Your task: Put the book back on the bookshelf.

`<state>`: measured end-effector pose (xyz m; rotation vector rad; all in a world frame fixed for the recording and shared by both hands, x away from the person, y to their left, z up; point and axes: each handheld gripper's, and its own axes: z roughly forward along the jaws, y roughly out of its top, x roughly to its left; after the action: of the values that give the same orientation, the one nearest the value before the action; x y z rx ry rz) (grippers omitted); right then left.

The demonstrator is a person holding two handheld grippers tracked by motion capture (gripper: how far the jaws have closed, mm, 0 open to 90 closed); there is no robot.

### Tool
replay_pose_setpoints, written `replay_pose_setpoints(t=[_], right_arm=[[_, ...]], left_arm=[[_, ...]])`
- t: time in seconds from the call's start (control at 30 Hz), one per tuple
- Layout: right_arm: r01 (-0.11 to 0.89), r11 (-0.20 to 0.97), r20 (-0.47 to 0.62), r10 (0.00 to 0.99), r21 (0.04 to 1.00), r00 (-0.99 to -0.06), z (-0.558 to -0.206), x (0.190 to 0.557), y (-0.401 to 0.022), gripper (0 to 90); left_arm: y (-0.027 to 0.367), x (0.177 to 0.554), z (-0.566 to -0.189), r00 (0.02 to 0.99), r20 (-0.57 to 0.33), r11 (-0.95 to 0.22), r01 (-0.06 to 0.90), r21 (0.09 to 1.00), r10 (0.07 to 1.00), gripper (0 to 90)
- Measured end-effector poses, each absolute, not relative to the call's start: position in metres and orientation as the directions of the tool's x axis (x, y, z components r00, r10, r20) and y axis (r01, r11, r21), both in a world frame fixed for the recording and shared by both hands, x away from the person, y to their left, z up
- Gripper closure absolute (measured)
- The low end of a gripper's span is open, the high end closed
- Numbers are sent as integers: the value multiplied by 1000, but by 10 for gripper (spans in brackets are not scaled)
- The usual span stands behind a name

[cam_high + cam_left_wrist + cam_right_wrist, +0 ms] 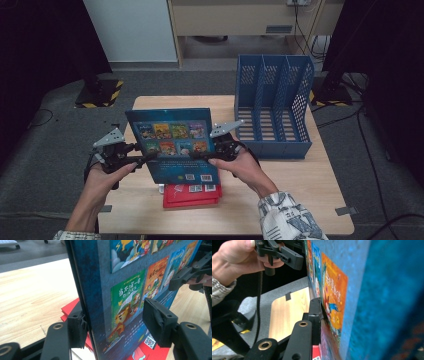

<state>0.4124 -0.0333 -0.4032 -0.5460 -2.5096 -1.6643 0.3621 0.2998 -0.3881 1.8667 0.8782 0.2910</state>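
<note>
Two grippers hold one blue book [175, 145] upright above the near half of the wooden table [310, 200], its back cover of small coloured pictures facing the person. Nearest the person's edge of the table, under the raised book, lies a red book [192, 195], flat, with white labels showing along its upper edge.

At the book's left edge is the left gripper [141, 161], grey plate on top, held in the person's left hand [102, 177]. In the left gripper view one pad sits against the spine side, while the other pad [156, 322] seems to stand a little off the cover, though the angle is poor; the jaws are narrow with the book between them.

At the book's right edge is the right gripper [200, 156], in the right hand [245, 167] with its patterned sleeve [287, 215]. In the right gripper view one black jaw presses on the cover beside the orange picture, and the book's face hides the other; this gripper is clamped on the blue book.

Farther back, on the right rear part of the table, stands a blue file rack [272, 107] with perforated walls and three compartments, well apart from the book. Beyond it are grey floor and pale furniture.
</note>
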Motion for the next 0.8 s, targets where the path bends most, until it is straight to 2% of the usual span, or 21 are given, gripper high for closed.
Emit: replay_pose_setpoints(t=[0.37,0.6,0.7,0.8], right_arm=[[258,350,177,248,900,-952,-404,409,-35,754],[237,353,154,247,905,-957,-404,407,-35,746],[227,321,142,266,919,-953,-399,406,-38,707],[219,303,136,273,928,-953,-394,404,-41,705]], left_arm=[[301,361,-391,707,-158,-218,410,886,689,476],[301,360,-392,710,-155,-213,401,891,686,484],[299,360,-392,721,-154,-211,389,897,676,490],[295,360,-391,725,-141,-223,381,897,674,482]])
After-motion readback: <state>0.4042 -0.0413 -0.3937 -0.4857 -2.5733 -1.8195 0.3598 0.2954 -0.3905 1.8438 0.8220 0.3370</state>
